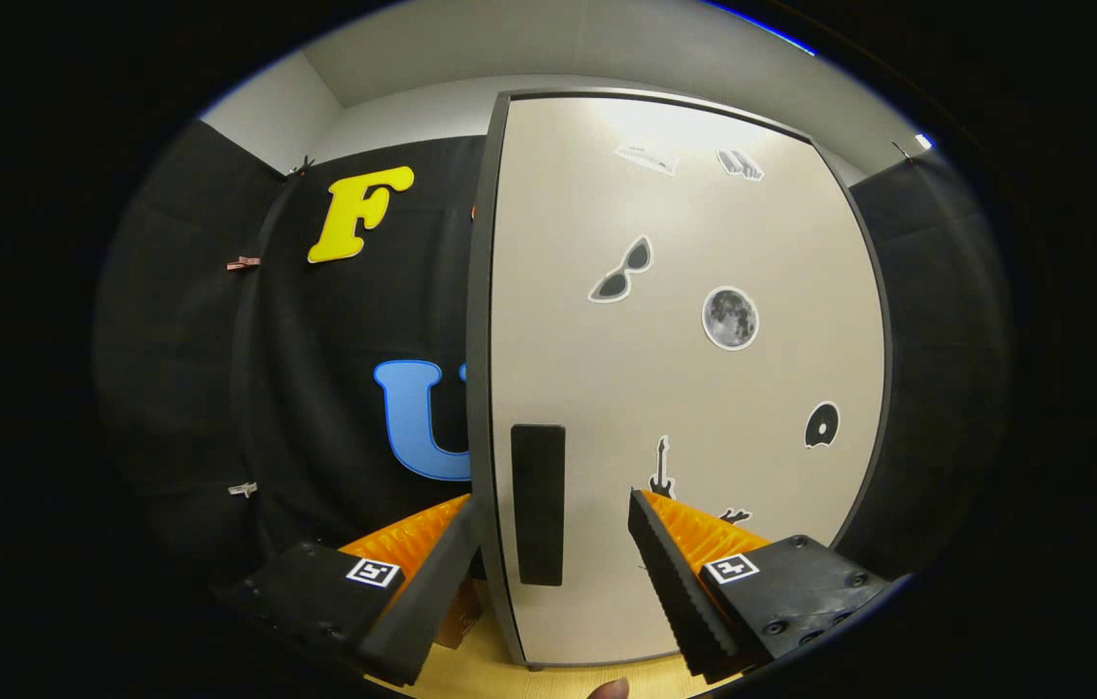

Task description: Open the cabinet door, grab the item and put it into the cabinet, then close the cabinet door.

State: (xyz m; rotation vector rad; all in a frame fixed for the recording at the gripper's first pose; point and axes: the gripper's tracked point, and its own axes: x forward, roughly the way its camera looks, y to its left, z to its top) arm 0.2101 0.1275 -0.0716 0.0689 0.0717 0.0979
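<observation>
Gripper (553, 529) fingers spread wide, straddling the black handle (538, 505) at the closed cabinet door (694, 388) near its left edge; best to close squarely on the handle before pulling; item to stow not located.

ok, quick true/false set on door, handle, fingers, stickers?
1. The door is wide open, shelves showing. False: its face is toward the camera and no inside shows.
2. The gripper is open. True.
3. The black handle sits between the fingers. True.
4. Both fingers press on the handle. False: gaps show on each side.
5. A moon sticker is on the door. True.
6. The guitar sticker sits above the sunglasses sticker. False: it is below.
</observation>
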